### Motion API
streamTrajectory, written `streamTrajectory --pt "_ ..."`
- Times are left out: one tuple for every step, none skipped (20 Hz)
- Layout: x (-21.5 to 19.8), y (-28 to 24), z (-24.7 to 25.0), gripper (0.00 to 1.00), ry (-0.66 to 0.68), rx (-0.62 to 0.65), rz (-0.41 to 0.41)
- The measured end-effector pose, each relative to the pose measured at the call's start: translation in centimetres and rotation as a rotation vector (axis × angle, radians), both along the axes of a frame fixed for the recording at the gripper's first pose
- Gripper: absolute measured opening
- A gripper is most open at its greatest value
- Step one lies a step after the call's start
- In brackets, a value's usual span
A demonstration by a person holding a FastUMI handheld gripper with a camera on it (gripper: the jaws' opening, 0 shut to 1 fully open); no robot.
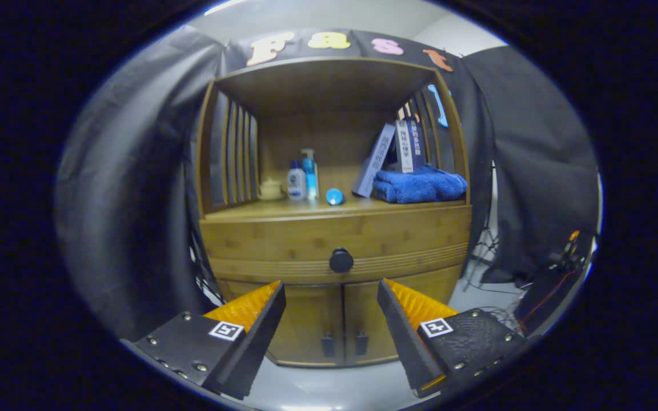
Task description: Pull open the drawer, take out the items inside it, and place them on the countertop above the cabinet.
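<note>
Squarely ahead, the bamboo cabinet's wide drawer sits flush and closed, its round black knob just beyond and centred between the spread, empty fingers of the gripper, an aim suited to gripping it. Whatever lies inside is hidden. On the wooden countertop above stand small bottles, leaning books and a folded blue towel, leaving free room mid-shelf; nothing blocks the knob.

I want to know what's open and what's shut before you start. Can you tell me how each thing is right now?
Drawer: shut, knob untouched.
Cabinet doors: both shut.
Gripper: open, holding nothing, short of the knob.
Towel: folded, lying on the countertop.
Books: leaning, behind the towel.
Bottles: standing upright.
Small blue thing: lying on the countertop.
</note>
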State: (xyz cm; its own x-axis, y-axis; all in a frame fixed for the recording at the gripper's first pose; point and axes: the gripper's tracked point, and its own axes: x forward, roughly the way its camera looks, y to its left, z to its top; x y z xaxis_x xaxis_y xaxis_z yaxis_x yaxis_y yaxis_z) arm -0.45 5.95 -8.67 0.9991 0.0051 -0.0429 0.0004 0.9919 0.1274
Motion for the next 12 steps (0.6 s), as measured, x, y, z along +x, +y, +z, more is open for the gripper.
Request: streamTrajectory --pt "-0.7 -0.2 -0.5 0.97 0.029 0.013 0.018" --pt "-1.7 -0.3 0.2 0.98 0.037 -0.002 0.041" --pt "-2.3 -0.2 2.0 0.99 0.028 -0.018 0.062" --pt "-3.0 -0.5 4.0 0.99 0.007 -0.028 0.064" --pt "-3.6 -0.9 6.4 0.99 -0.015 -0.033 0.068" --pt "-4.7 -1.6 9.3 0.99 -0.045 -0.034 0.058" --pt "-5.6 -2.5 12.1 0.99 -0.076 -0.035 0.047" --pt "-6.5 -3.3 14.7 0.99 -0.105 -0.044 0.034" --pt "-7.3 -4.3 17.2 0.99 -0.132 -0.06 0.016" --pt "-7.9 -5.3 19.0 0.99 -0.156 -0.081 -0.009" --pt "-8.8 -6.4 20.5 0.99 -0.17 -0.096 -0.028" --pt "-9.6 -7.2 21.6 0.99 -0.175 -0.099 -0.048"
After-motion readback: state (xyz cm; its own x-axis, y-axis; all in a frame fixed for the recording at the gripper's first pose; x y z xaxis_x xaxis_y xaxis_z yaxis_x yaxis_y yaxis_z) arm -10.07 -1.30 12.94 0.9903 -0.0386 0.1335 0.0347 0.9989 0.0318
